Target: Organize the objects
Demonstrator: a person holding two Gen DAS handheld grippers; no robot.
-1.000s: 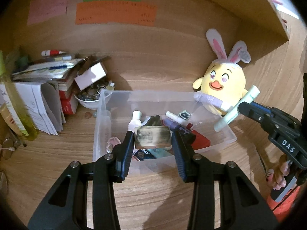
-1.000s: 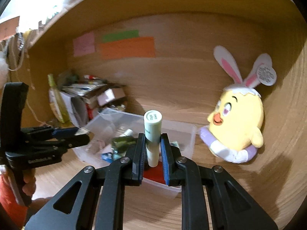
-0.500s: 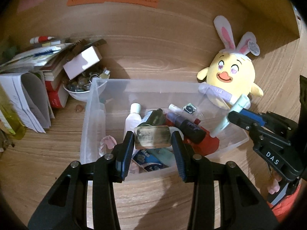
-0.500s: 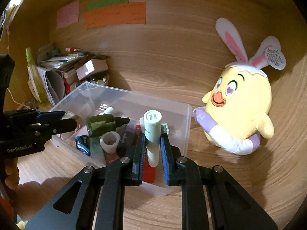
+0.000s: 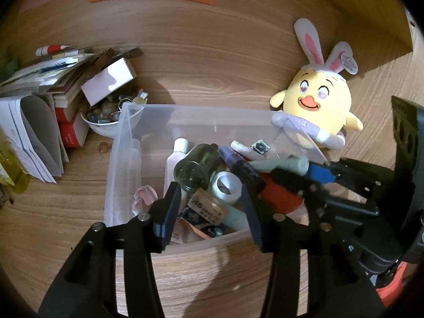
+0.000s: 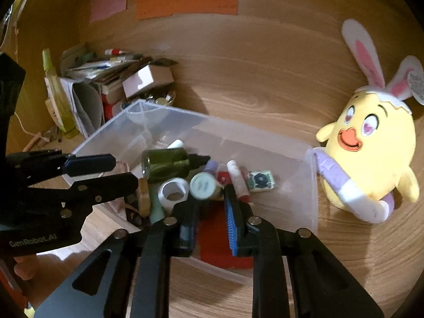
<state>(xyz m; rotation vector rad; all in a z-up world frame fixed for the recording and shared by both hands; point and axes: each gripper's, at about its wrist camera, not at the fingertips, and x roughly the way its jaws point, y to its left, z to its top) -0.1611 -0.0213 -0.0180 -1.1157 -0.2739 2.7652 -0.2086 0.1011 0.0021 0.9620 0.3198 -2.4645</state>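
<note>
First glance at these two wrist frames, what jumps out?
The yellow chick plush with bunny ears, leaning on the wooden back wall just right of the bin. Next, the clear plastic bin in the middle, crowded with small items: a green glass bottle, a white tape roll, a pale green tube. Both claws hang over it, left claw and right claw, jaws apart and just opening, gripping nothing.

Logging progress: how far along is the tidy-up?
Done: the clear bin already holds many small items. In hand: both grippers' jaws have just been opening. The left gripper stands open, with the green bottle lying on the pile in the bin. The right gripper is open, with the mint tube loose between its jaws. Left: possibly the bowl of trinkets and the marker outside.
</note>
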